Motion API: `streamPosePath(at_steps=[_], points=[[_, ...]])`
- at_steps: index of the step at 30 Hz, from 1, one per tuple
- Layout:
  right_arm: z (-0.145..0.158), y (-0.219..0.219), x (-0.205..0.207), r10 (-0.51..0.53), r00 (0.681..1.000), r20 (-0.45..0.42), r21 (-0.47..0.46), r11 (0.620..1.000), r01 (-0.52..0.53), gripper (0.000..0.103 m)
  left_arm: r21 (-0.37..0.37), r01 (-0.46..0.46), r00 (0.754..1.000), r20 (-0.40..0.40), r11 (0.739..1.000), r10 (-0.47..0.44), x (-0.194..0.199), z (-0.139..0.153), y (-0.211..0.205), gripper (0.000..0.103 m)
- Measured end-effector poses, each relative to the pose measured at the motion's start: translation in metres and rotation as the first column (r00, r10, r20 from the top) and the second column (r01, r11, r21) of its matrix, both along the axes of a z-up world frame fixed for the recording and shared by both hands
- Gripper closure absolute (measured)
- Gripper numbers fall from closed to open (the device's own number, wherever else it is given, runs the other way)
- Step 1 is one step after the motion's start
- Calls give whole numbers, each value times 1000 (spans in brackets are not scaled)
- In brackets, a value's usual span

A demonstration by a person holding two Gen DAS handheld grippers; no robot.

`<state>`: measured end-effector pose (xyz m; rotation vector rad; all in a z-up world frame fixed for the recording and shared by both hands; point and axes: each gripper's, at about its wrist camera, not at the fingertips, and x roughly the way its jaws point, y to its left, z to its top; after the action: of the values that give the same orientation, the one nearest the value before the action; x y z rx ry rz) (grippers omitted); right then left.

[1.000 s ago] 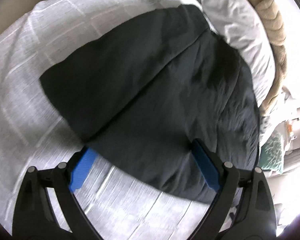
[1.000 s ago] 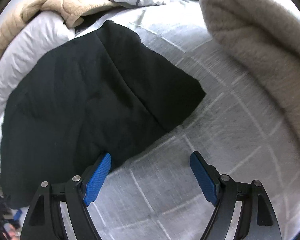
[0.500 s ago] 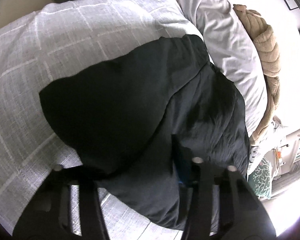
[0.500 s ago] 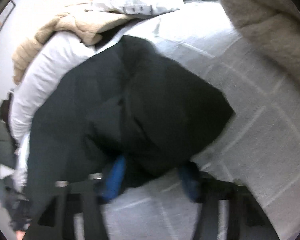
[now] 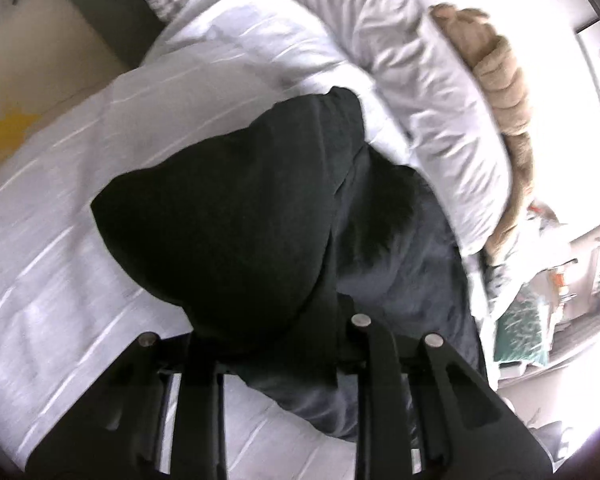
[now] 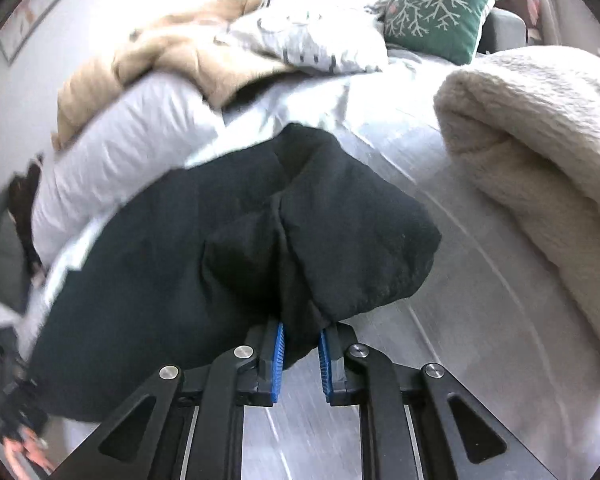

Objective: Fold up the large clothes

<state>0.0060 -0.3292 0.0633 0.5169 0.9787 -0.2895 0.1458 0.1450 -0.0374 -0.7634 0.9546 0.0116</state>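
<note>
Your right gripper (image 6: 300, 354) has just been closing and its blue pads (image 6: 277, 360) now pinch a bunched edge of the large black fabric garment (image 6: 228, 264), low centre of the right wrist view. Your left gripper (image 5: 276, 344) has also been closing; its pads are buried under dark cloth at bottom centre of the left wrist view, so it looks clamped on the same garment, though the contact itself is hidden. A second ago both jaws stood wide over cloth lying flat; now the near hem is lifted and humps toward frame centre. Garment still rests on the white grid-lined bedspread (image 5: 60, 240), cream fluffy blanket (image 6: 540, 152) at right, white duvet roll (image 5: 420, 100) upper right. Likely the fold-over is starting.
</note>
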Motion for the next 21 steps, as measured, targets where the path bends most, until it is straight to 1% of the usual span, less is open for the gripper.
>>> streamPosePath(at_steps=[2, 3, 4, 5, 6, 7, 8, 9, 10, 11, 13, 15, 17, 18, 19, 20, 21], points=[[-17, 3, -1, -6, 995, -103, 8, 1000, 7, 81, -9, -20, 998, -61, 1000, 19, -5, -15, 2, 70], [-26, 1, -2, -20, 989, -150, -3, 1000, 19, 75, -26, -30, 995, -93, 999, 27, -5, -25, 4, 65], [-32, -1, -4, -31, 984, -178, -7, 1000, 30, 72, -43, -46, 991, -131, 998, 40, -3, -34, 6, 58], [-36, -5, -4, -38, 981, -192, 7, 999, 40, 70, -59, -61, 987, -151, 996, 52, -2, -40, 8, 56], [-35, -8, -6, -50, 980, -190, 24, 998, 56, 64, -77, -70, 985, -161, 995, 57, -1, -45, 10, 49], [-30, -12, -9, -78, 982, -173, 18, 996, 82, 54, -97, -81, 984, -166, 992, 65, 1, -50, 12, 43], [-24, -13, -11, -98, 984, -149, -2, 995, 99, 49, -109, -95, 983, -170, 989, 76, 2, -54, 13, 41], [-15, -13, -13, -114, 987, -115, -32, 993, 111, 40, -134, -118, 980, -174, 984, 94, 3, -60, 15, 39], [-5, -11, -16, -124, 989, -77, -66, 991, 119, 38, -158, -143, 978, -176, 977, 115, 2, -64, 17, 38], [3, -8, -17, -126, 991, -45, -91, 988, 122, 37, -176, -161, 976, -173, 971, 131, 3, -66, 17, 37], [22, 5, -15, -95, 994, 52, -138, 985, 101, 37, -223, -201, 973, -159, 954, 168, 3, -72, 20, 37], [35, 22, -6, -29, 992, 123, -175, 983, 51, 38, -263, -228, 970, -146, 937, 194, 2, -77, 23, 36], [37, 39, 8, 64, 986, 154, -200, 979, -33, 38, -317, -252, 966, -135, 914, 220, 1, -83, 28, 36], [34, 44, 13, 96, 983, 154, -197, 978, -65, 38, -337, -257, 965, -132, 906, 225, 1, -85, 32, 38], [21, 46, 24, 140, 982, 130, -160, 980, -119, 38, -363, -259, 965, -127, 895, 227, 0, -88, 35, 43], [9, 47, 34, 148, 984, 98, -127, 983, -135, 38, -382, -257, 966, -127, 888, 225, -1, -90, 38, 46], [-10, 42, 42, 134, 990, 37, -82, 988, -131, 39, -398, -254, 967, -125, 881, 222, -1, -92, 39, 53]])
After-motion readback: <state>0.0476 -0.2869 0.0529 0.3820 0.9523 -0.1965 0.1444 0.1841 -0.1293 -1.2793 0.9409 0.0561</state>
